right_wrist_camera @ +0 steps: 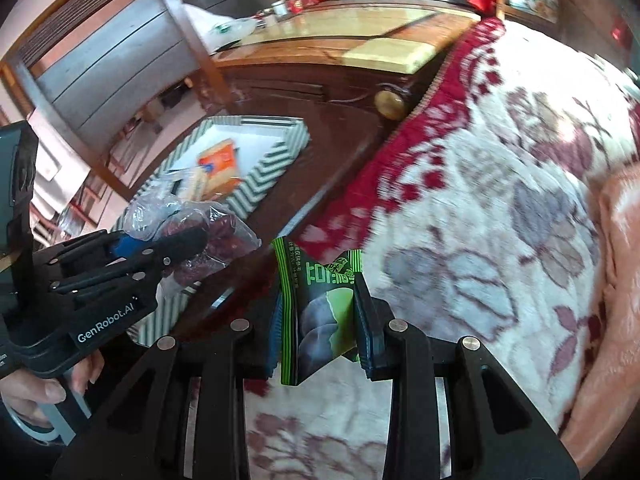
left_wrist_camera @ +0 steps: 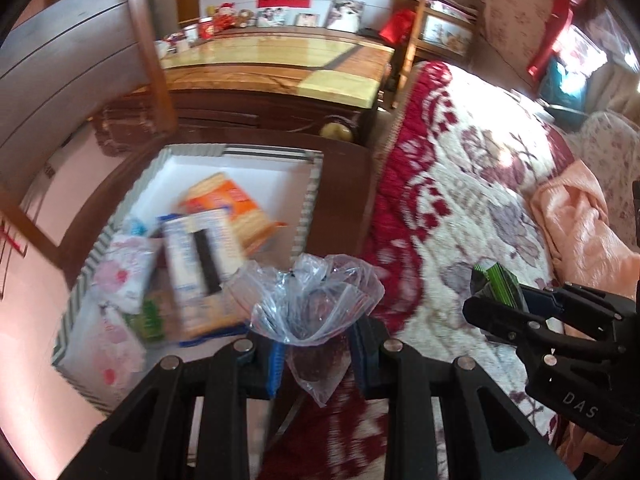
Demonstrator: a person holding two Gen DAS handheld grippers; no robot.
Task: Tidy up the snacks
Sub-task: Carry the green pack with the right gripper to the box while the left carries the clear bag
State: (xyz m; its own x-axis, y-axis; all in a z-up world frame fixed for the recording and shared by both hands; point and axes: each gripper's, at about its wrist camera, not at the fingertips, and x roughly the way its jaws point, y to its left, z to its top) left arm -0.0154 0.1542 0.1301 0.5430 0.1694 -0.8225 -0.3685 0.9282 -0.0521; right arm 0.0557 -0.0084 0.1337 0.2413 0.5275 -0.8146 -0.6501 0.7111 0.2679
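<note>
My left gripper (left_wrist_camera: pixel 318 354) is shut on a clear plastic bag (left_wrist_camera: pixel 312 304) of dark red snacks, held over the near edge of the bed beside the box. The same bag (right_wrist_camera: pixel 208 232) shows in the right wrist view, pinched in the left gripper (right_wrist_camera: pixel 192 240). My right gripper (right_wrist_camera: pixel 318 336) is shut on a green and black snack packet (right_wrist_camera: pixel 320 308), above the blanket. That packet (left_wrist_camera: pixel 496 284) and the right gripper (left_wrist_camera: pixel 492 312) appear at the right of the left wrist view. A striped box (left_wrist_camera: pixel 308 200) with several snack packs, one orange (left_wrist_camera: pixel 236 204), sits on the dark wooden table (left_wrist_camera: pixel 344 184).
A red and cream flowered blanket (left_wrist_camera: pixel 460 200) covers the bed at right, with a peach cloth (left_wrist_camera: pixel 580 216) on it. A wooden chair (left_wrist_camera: pixel 152 60) stands behind the box. A long cabinet (left_wrist_camera: pixel 280 64) with cups and photos runs along the back wall. A hand (right_wrist_camera: pixel 36 392) grips the left handle.
</note>
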